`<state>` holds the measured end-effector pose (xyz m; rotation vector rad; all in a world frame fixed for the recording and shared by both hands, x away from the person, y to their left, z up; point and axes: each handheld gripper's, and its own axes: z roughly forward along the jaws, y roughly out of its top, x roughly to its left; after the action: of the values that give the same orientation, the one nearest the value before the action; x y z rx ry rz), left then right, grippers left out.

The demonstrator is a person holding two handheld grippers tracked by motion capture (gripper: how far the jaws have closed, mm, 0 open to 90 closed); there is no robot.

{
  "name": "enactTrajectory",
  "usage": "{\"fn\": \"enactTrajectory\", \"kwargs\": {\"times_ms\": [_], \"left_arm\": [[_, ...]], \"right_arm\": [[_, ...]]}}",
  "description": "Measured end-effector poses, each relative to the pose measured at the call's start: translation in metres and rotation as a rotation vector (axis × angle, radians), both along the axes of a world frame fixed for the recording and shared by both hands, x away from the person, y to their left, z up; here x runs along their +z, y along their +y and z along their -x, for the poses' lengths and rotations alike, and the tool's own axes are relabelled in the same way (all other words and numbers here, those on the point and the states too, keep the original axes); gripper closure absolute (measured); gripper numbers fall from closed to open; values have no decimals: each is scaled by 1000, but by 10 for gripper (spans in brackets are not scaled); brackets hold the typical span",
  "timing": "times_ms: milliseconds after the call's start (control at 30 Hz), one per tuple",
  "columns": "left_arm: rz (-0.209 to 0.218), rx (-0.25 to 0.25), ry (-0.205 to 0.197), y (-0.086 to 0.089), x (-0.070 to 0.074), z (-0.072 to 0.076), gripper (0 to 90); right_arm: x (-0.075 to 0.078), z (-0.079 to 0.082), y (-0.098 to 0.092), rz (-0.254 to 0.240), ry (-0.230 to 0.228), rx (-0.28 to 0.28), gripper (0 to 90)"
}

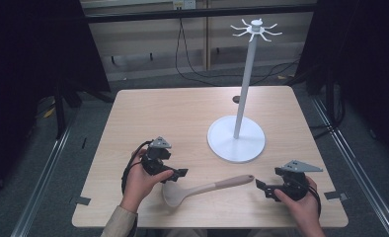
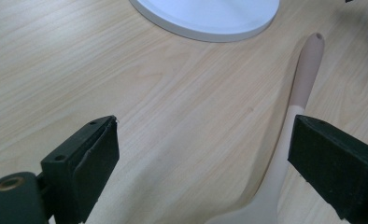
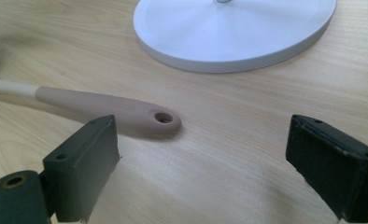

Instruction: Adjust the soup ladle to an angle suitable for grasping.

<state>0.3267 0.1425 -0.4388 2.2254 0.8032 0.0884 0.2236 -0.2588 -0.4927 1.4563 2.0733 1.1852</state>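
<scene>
1. One pale wooden table (image 1: pixel 148 113) with rounded corners carries everything; the high view takes in its whole top, while the two gripper views bring the fine straight grain up close.
2. Next in size is the white hook stand (image 1: pixel 236 139): a flat round disc with a slim post. The high view shows the ring of curved hooks at its top, and the gripper views catch the smooth disc edge.
3. Third comes the ladle (image 1: pixel 207 188), lying flat near the table's front edge between the two hands, bowl toward the left gripper, handle toward the right. Its bowl and neck are cream and smooth; its grip is matte beige, rounded, with a hanging hole that the right gripper view shows plainly.
4. Left gripper (image 1: pixel 180 174), black with blocky padded jaws, spread wide and holding nothing; in its own view the ladle's neck runs just behind one jaw.
5. Right gripper (image 1: pixel 259 186), likewise spread and empty, with the handle end lying near its jaws, apart from them.
</scene>
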Motion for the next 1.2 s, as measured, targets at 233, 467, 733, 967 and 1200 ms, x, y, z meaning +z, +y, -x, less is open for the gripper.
{"fn": "enactTrajectory", "kwargs": {"times_ms": [233, 467, 733, 967, 1200], "left_arm": [[11, -4, 1, -3, 0, -1, 88], [13, -4, -6, -5, 1, 1, 88], [10, -2, -6, -2, 1, 2, 88], [8, 12, -11, 2, 1, 3, 88], [15, 17, -12, 7, 1, 6, 87]], "right_arm": [[1, 2, -3, 7, -13, -10, 119], [3, 5, -3, 43, -47, -3, 372], [2, 5, 8, 83, -21, 77, 826], [-7, -2, 17, 130, 17, 124, 900], [-11, -10, 24, 178, 24, 120, 900]]}}
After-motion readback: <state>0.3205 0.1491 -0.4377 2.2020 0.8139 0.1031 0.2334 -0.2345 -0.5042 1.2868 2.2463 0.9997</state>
